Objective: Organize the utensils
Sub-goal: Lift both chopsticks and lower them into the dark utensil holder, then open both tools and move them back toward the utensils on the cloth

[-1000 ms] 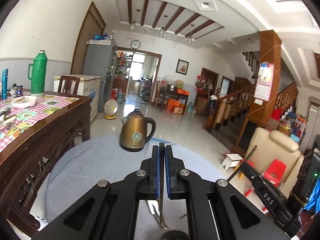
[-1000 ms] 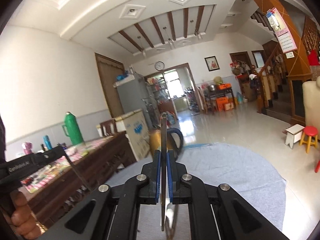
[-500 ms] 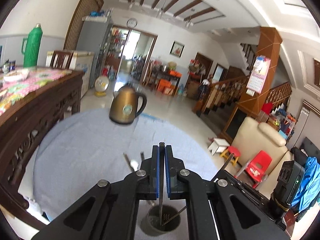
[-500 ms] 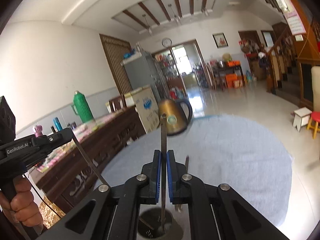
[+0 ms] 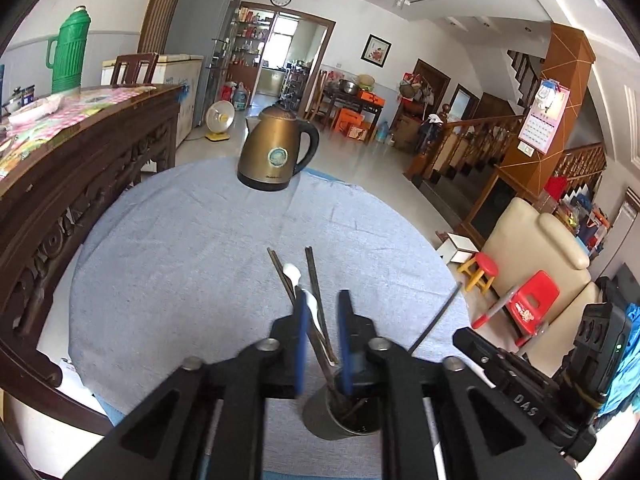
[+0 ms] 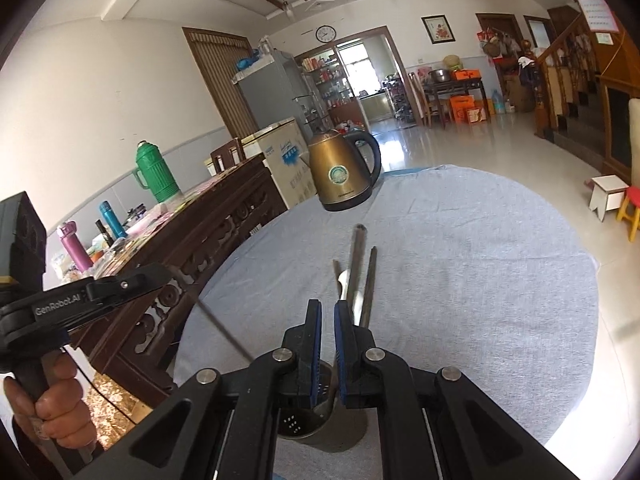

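A metal utensil holder [image 5: 320,420] stands on the blue-grey cloth, right under both grippers. Dark chopsticks [image 5: 314,276] and a white spoon [image 5: 294,272] lean out of it. My left gripper [image 5: 322,296] is opening. The chopsticks rise between its blue pads, and neither pad presses on them. My right gripper [image 6: 326,304] hangs over the holder [image 6: 296,424] with a narrow gap between its pads. A metal rod [image 6: 356,256] and a chopstick [image 6: 372,276] lean just past its right finger. The left gripper [image 6: 168,276] shows at the left, with a thin rod slanting from its tip down to the holder.
A brass-coloured kettle [image 5: 276,152] stands at the far edge of the round clothed table [image 5: 180,260]. A carved wooden table [image 5: 80,152] with a green thermos [image 5: 70,52] runs along the left. A person's hand [image 6: 52,412] grips the left gripper's handle. Stools and a beige chair stand to the right.
Both grippers sank and tipped down over the holder. The utensils they clamped now stand in it. The left jaws have parted, and the right pads have eased slightly apart.
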Action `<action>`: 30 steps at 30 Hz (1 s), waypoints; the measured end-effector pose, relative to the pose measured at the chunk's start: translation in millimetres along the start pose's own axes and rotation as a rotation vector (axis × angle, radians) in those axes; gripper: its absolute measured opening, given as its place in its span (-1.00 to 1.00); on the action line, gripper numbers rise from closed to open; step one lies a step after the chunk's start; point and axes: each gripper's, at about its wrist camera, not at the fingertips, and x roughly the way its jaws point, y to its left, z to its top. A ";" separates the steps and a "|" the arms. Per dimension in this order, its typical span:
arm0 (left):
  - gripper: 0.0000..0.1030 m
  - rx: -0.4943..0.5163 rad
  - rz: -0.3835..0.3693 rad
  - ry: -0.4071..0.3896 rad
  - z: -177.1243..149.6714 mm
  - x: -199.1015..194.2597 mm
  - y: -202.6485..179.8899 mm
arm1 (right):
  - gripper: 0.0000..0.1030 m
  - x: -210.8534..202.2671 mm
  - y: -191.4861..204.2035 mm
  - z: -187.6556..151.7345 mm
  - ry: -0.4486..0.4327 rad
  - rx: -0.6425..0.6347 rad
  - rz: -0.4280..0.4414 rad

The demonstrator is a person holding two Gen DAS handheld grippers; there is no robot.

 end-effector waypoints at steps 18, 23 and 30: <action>0.19 -0.213 0.116 -0.100 27.5 9.9 104.4 | -0.26 31.6 -101.0 37.8 -0.040 0.225 0.004; 0.18 -0.259 0.167 0.058 8.6 71.1 134.4 | -0.26 127.6 -120.3 37.7 0.243 0.199 0.112; -0.05 -0.300 0.168 0.211 -13.8 127.1 151.7 | -0.26 233.0 -94.3 20.6 0.486 0.178 0.267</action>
